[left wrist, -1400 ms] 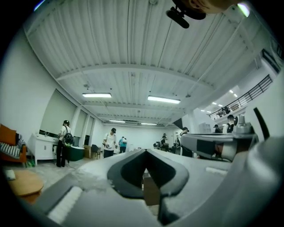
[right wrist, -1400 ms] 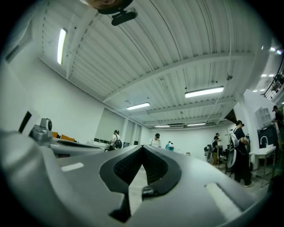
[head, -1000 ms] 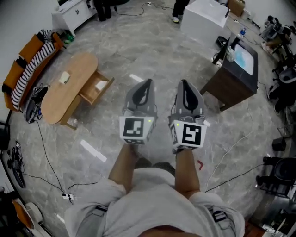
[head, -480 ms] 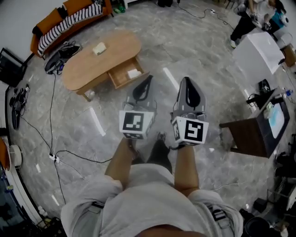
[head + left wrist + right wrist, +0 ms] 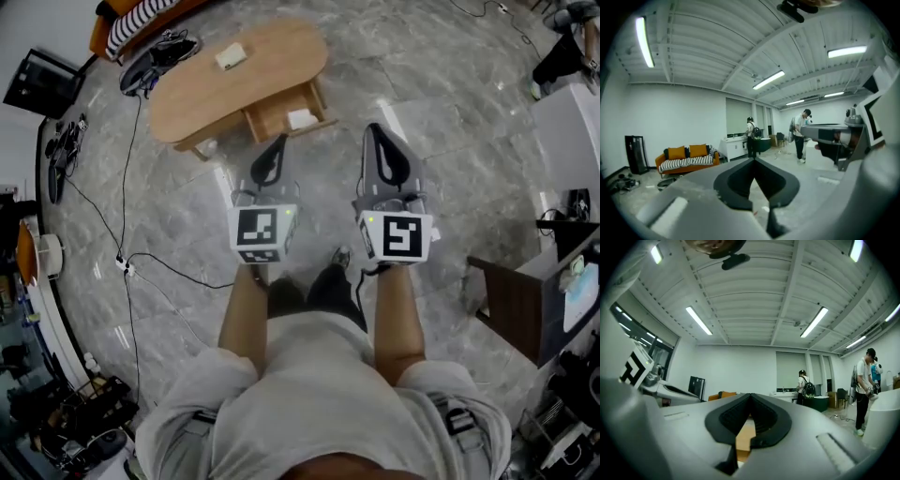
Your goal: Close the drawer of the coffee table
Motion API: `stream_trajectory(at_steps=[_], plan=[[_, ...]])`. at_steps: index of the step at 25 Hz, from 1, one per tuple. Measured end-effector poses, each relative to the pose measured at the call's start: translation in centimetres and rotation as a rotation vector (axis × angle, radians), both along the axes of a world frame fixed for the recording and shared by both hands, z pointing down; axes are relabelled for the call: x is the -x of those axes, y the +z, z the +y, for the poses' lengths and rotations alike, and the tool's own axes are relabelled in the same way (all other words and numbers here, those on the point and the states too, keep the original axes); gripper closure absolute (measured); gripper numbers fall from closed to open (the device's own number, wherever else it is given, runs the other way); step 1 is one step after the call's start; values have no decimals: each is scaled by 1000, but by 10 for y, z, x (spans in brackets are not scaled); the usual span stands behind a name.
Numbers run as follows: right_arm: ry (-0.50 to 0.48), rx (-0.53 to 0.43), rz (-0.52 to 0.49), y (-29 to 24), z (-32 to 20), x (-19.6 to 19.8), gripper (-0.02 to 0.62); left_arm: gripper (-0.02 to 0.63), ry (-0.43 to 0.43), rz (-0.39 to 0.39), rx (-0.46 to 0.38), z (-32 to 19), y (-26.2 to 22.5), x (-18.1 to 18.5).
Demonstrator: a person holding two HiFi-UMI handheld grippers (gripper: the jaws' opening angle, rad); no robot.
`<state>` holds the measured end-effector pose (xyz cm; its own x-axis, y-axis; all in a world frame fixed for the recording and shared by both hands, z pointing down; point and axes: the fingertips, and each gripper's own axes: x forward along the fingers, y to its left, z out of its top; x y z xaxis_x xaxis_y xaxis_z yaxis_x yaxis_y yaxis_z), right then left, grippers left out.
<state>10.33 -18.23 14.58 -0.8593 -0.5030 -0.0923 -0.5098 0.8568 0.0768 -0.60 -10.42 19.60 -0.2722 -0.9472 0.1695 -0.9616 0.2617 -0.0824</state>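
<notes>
The oval wooden coffee table (image 5: 202,94) stands at the top of the head view. Its drawer (image 5: 274,116) is pulled out toward me, with a white item (image 5: 302,119) inside. A small white object (image 5: 231,58) lies on the tabletop. My left gripper (image 5: 277,143) and right gripper (image 5: 377,132) are held side by side in the air, pointing at the table and short of the drawer. Both are shut and hold nothing. In the left gripper view the left gripper (image 5: 753,160) faces the room. In the right gripper view a strip of the wooden table (image 5: 743,439) shows under the right gripper (image 5: 750,395).
An orange sofa (image 5: 141,21) with a striped blanket stands behind the table, with a dark bag (image 5: 155,58) on the floor beside it. Cables (image 5: 131,267) trail over the grey floor at left. A dark cabinet (image 5: 511,305) stands at right. Two people (image 5: 751,137) (image 5: 801,136) stand far off.
The person has turned toward the coffee table, which slid from the picture's left to top centre. Both grippers swung with the turn and now point at the open drawer, still shut.
</notes>
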Motion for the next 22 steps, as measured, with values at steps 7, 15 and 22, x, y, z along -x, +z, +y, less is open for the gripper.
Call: stream_trajectory(at_steps=[7, 15, 22], plan=[[-75, 60, 94, 61, -46, 61, 589, 586, -190, 65, 61, 15, 48, 87], [-111, 174, 134, 125, -78, 144, 588, 586, -202, 121, 197, 0, 132, 172], [-159, 202, 286, 214, -119, 190, 589, 586, -173, 181, 307, -40, 226, 213]])
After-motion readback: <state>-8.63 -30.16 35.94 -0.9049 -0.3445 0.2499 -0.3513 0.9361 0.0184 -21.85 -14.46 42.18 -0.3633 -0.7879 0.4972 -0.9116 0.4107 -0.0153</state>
